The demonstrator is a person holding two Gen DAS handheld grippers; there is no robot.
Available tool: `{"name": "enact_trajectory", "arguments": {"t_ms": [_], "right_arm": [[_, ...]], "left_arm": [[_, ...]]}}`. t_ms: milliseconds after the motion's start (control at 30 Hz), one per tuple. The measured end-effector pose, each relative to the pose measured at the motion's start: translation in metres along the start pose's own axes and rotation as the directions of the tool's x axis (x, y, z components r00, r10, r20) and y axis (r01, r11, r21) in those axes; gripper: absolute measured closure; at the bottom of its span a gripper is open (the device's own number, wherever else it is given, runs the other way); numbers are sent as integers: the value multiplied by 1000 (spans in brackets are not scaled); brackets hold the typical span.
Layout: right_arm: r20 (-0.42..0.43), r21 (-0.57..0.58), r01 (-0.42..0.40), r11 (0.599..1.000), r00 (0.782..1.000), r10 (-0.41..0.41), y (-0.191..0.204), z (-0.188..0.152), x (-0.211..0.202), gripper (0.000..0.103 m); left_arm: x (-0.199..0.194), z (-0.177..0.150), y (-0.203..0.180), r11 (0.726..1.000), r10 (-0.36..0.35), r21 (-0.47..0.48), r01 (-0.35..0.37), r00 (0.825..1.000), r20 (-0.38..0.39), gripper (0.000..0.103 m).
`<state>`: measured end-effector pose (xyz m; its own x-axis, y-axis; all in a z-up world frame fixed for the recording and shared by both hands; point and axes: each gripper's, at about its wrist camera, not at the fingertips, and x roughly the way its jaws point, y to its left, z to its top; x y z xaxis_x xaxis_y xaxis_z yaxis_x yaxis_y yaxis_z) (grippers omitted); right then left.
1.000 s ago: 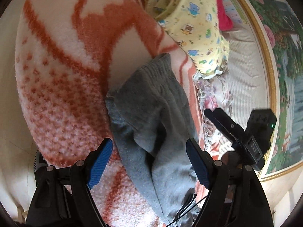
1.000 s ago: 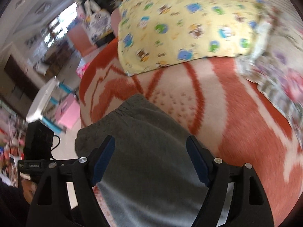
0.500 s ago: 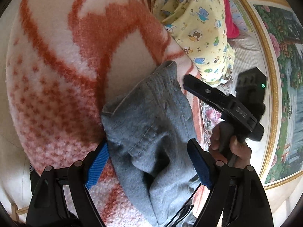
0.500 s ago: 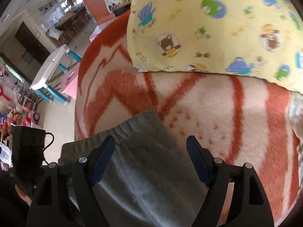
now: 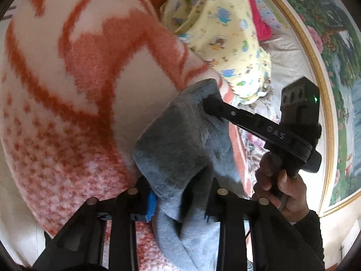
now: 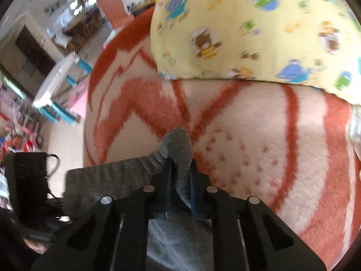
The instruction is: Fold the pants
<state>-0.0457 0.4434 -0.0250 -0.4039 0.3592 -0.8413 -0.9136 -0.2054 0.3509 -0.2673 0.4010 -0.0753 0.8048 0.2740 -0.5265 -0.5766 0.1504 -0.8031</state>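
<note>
Left wrist view: the left gripper [image 5: 180,199], jaws just closed, clamps bunched gray pants [image 5: 180,144] at lower centre on the orange-and-white blanket [image 5: 67,90]; right of it, the right gripper [image 5: 208,106], also just closed, pinches their upper edge.

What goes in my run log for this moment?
left tongs: just closed on pants | right tongs: just closed on pants corner | pants on blanket

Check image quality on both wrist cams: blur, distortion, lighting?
Left wrist: heavy fisheye bending and dark corner vignette; gray pants and orange blanket are soft, daylight is even, the painting curves at the edge. Right wrist: same distortion; yellow pillow and background room are motion-smeared, while the right claw, shut on a pinch of pants, is sharper. No harsh glare.
</note>
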Motion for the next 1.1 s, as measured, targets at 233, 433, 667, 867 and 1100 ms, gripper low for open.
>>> {"name": "enact_trajectory", "arguments": {"t_ms": [233,433,667,867,1100], "right_arm": [[169,76,-23,997,986,9,0,-35,-73,93],[293,188,-19,982,955,-38,-14,-87,-138,94],[389,308,-12,951,914,-114,-22,-151,-194,94],[435,395,-26,918,886,-162,-26,-200,-226,94],[454,485,-24,874,861,-229,-31,-263,-252,94]], "left_arm": [[-19,-11,-49,990,-88,116,85,996,21,76],[-21,-35,-89,967,-169,187,175,984,-51,77],[-19,-76,-132,929,-200,290,232,970,-136,77],[-14,-116,-157,904,-207,330,273,953,-221,77],[1,-173,-188,866,-185,394,310,928,-322,77]]}}
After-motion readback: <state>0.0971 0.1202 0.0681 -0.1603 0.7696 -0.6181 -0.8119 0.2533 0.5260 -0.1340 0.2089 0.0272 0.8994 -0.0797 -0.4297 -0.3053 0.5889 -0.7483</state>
